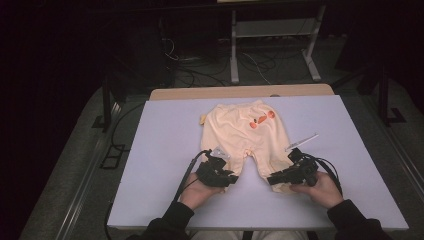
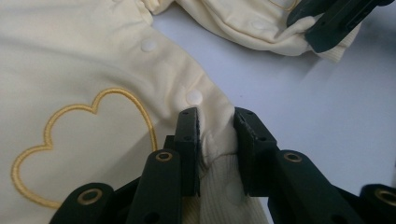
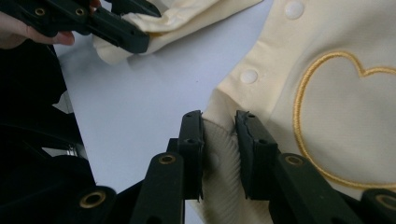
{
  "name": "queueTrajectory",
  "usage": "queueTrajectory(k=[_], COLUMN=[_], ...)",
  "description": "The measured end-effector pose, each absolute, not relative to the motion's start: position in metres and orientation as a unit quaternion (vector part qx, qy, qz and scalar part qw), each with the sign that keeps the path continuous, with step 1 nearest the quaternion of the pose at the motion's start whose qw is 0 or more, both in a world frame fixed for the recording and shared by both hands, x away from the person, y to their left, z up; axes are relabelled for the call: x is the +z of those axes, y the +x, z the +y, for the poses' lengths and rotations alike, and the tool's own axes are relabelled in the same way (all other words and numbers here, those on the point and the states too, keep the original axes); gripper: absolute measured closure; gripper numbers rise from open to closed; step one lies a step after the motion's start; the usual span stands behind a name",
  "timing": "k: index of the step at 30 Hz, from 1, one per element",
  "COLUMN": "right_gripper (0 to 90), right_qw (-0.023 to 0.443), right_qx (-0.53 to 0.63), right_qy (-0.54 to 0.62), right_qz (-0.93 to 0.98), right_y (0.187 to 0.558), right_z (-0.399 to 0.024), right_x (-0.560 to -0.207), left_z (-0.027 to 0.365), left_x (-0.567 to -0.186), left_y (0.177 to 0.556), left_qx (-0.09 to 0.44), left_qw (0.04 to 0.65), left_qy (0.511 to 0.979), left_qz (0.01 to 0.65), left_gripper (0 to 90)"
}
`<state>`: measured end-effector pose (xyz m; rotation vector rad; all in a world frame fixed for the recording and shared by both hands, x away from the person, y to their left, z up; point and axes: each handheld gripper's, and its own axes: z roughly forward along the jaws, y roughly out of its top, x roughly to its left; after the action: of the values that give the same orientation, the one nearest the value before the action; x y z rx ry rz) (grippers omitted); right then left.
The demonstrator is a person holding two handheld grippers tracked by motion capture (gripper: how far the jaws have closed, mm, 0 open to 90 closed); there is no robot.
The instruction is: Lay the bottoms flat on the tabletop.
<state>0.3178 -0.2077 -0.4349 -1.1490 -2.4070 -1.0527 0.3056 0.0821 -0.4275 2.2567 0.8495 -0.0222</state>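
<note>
Pale yellow baby trousers [image 1: 243,134] lie flat in the middle of the white table [image 1: 160,150], waistband away from the person, legs pointing back towards them. The left gripper [image 1: 227,176] has the ribbed cuff [image 2: 219,186] of the left leg pinched between its jaws, narrowly parted with cloth bunched between. The right gripper [image 1: 274,180] does the same on the other leg's cuff [image 3: 219,163], beside an embroidered gold heart [image 3: 345,121].
</note>
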Motion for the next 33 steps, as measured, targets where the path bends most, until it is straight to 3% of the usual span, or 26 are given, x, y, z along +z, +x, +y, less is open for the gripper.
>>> queueTrajectory(k=[12, 16, 22, 25, 28, 30, 33], right_gripper=[70.6, 64.1, 40.7, 22.4, 10.9, 1.8, 0.0], right_qw=[0.140, 0.135, 0.119, 0.097, 0.080, 0.064, 0.039], right_qx=[-0.359, -0.363, -0.396, -0.411, -0.420, -0.428, -0.431], right_qy=[-0.385, -0.377, -0.379, -0.379, -0.385, -0.386, -0.396], right_qz=[-0.838, -0.841, -0.828, -0.823, -0.818, -0.815, -0.810], right_y=[0.314, 0.311, 0.309, 0.307, 0.306, 0.306, 0.306], right_z=[-0.202, -0.203, -0.210, -0.215, -0.218, -0.219, -0.222], right_x=[-0.435, -0.432, -0.422, -0.418, -0.415, -0.414, -0.410], left_z=[0.083, 0.087, 0.095, 0.099, 0.102, 0.105, 0.111], left_x=[-0.430, -0.428, -0.422, -0.420, -0.420, -0.419, -0.415], left_y=[0.303, 0.302, 0.302, 0.303, 0.305, 0.305, 0.305], left_qx=[-0.046, -0.076, -0.062, -0.048, -0.033, -0.022, -0.001], left_qw=[0.369, 0.395, 0.422, 0.434, 0.440, 0.448, 0.463], left_qy=[0.867, 0.857, 0.847, 0.842, 0.841, 0.840, 0.834], left_qz=[0.332, 0.322, 0.318, 0.317, 0.313, 0.306, 0.300], left_gripper=[62.3, 48.4, 23.4, 12.0, 0.8, 0.0, 0.0])
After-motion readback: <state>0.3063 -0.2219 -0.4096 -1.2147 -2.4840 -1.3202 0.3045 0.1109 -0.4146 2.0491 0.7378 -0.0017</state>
